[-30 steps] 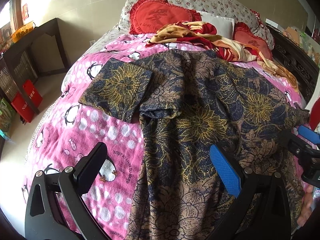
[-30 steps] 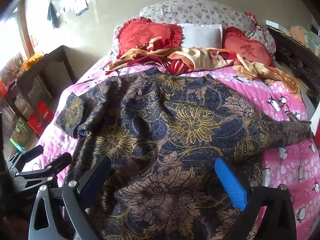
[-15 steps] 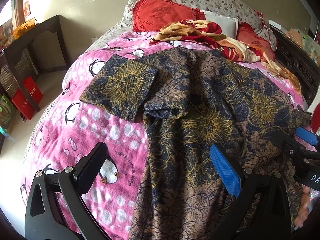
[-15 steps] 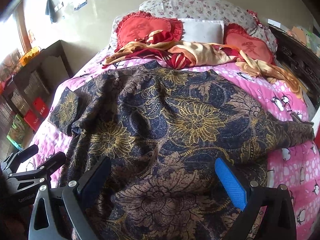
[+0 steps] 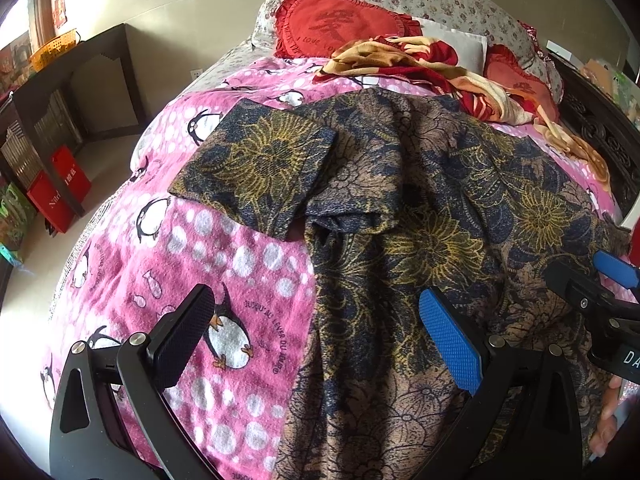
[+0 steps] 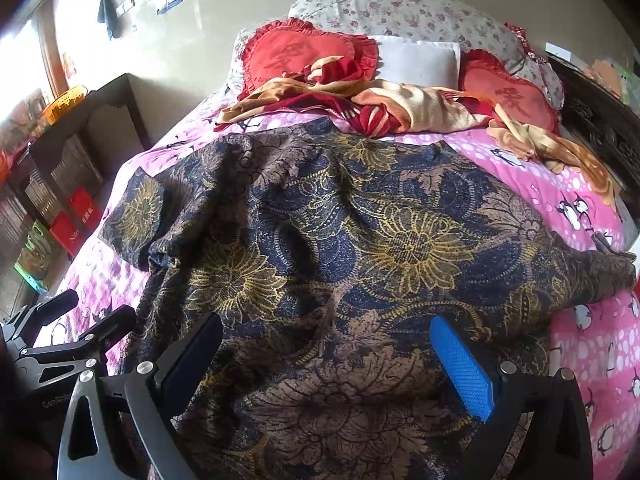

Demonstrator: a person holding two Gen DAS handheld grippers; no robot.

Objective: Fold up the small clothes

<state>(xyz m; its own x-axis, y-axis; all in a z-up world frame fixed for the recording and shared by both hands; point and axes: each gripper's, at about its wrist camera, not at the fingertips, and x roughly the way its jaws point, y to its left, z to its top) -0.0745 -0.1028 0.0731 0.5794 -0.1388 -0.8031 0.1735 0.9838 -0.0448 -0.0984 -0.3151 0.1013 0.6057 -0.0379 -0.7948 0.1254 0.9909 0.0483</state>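
A navy and brown flowered garment (image 5: pixel 420 220) (image 6: pixel 340 240) lies spread and wrinkled on a pink penguin blanket (image 5: pixel 208 264) (image 6: pixel 592 332). Its left sleeve (image 5: pixel 260 168) lies flat toward the bed's left side; its right sleeve (image 6: pixel 592 272) reaches the right edge. My left gripper (image 5: pixel 316 340) hovers open over the garment's left hem edge, holding nothing. My right gripper (image 6: pixel 332 356) is open above the lower middle of the garment, also with nothing in it. Each gripper shows at the edge of the other's view.
Red heart cushions (image 6: pixel 304 56) and a crumpled red and tan cloth (image 6: pixel 380 104) lie at the head of the bed. Dark shelving with red boxes (image 5: pixel 64 188) stands to the left. A carved dark bed frame (image 6: pixel 600 128) runs along the right.
Both grippers have moved slightly forward over the garment; the bed sits a little lower in both views. The garment itself has not shifted.
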